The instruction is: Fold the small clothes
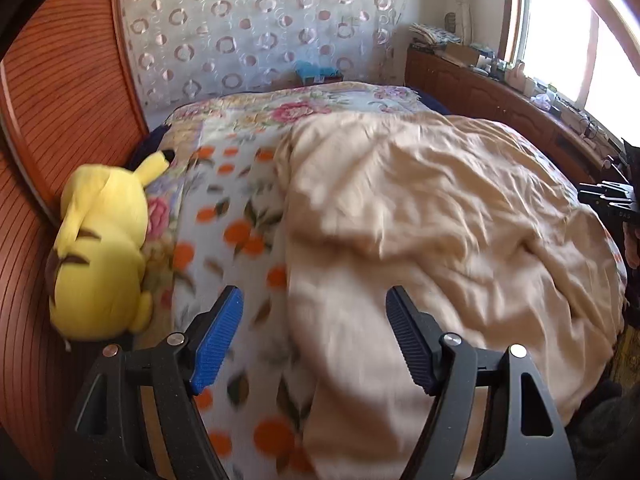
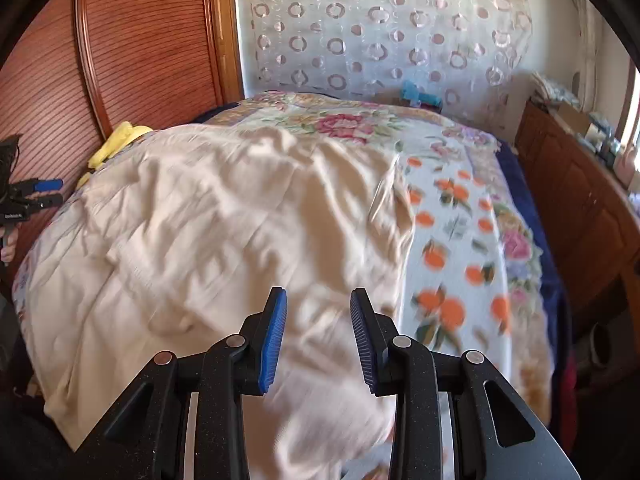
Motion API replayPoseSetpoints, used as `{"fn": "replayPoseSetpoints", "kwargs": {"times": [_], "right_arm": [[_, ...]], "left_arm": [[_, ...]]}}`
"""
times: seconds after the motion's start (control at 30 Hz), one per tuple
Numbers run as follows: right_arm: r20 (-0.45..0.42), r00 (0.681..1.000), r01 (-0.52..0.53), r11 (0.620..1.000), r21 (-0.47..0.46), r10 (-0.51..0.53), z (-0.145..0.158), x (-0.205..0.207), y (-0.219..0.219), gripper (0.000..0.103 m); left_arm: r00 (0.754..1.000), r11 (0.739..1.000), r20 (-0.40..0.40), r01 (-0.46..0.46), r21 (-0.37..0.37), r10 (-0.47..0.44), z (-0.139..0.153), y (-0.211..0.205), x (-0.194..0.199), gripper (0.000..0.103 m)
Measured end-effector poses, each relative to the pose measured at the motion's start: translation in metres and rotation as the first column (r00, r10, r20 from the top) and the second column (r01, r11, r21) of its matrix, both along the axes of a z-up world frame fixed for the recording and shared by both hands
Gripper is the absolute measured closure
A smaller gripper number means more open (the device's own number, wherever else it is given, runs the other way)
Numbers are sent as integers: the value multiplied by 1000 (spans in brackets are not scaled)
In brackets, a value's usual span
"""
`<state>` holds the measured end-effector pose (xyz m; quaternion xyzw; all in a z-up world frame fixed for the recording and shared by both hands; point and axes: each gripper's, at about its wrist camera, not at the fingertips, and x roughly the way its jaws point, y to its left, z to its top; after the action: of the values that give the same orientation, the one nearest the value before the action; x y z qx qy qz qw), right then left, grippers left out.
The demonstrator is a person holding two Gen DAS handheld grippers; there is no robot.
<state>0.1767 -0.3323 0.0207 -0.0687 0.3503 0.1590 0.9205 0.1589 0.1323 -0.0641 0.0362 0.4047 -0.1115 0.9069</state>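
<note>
I take the cream garment point(image 1: 420, 208) as my landmark. It lies spread and rumpled across the middle of the bed, on top of the orange-print blanket point(image 1: 236, 216), with creases running through it and one soft ridge crossing it. I see no clean fold edge anywhere, so I judge the folding as barely started: the cloth is laid out, but smoothing it and every fold are left to do.

My left hand-held gripper point(image 1: 314, 336) hangs over the garment's near left edge, where the cream cloth meets the blanket. Its jaws stand wide apart and nothing is between the pads. My right hand-held gripper point(image 2: 318, 336) hangs over the garment's near right part, jaws parted narrowly and likewise empty, with cloth only showing below the gap. Neither one grips fabric. Both near views are smeared, so I cannot tell how close the tips are to the cloth.

Left of the garment, a yellow plush toy point(image 1: 100, 252) rests against the wooden headboard point(image 1: 52, 92). Beyond the garment's far edge the floral quilt point(image 1: 304, 110) shows, then a patterned curtain point(image 1: 256, 28).
</note>
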Motion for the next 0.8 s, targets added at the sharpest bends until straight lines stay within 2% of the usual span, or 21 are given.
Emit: {"fn": "replayPoseSetpoints", "kwargs": {"times": [0.1, 0.2, 0.37, 0.43, 0.57, 0.6, 0.63, 0.67, 0.8], "right_arm": [[-5, 1000, 23, 999, -44, -23, -8, -16, -9, 69], [-29, 998, 46, 998, -46, -48, -13, -14, -10, 69], [-18, 997, 70, 997, -39, -71, -7, -13, -3, 66], [3, 998, 70, 996, -49, -70, -6, -15, -4, 62], [12, 997, 70, 997, -37, -70, -33, -27, 0, 60], [13, 997, 70, 997, -35, -70, -36, -26, 2, 60], [15, 997, 70, 997, -39, -69, -39, -25, 5, 60], [16, 997, 70, 997, -42, -69, -41, -25, 7, 60], [12, 998, 66, 997, -34, -66, -41, -23, 7, 60]], "left_arm": [[999, 1000, -32, 3, -21, -4, -11, 5, -32, 28], [999, 999, -31, -11, -48, 10, -11, 9, -56, 30], [997, 994, -74, -46, -99, 39, -22, 13, -77, 44], [995, 991, -90, -54, -123, 43, -27, 15, -79, 51], [995, 985, -87, -61, -159, 47, -30, 15, -83, 58], [995, 984, -86, -61, -167, 47, -31, 16, -83, 67], [995, 983, -86, -63, -174, 48, -30, 17, -83, 83], [995, 983, -88, -68, -173, 53, -30, 17, -83, 93], [995, 982, -51, -92, -162, 85, -9, 26, -100, 96]]}}
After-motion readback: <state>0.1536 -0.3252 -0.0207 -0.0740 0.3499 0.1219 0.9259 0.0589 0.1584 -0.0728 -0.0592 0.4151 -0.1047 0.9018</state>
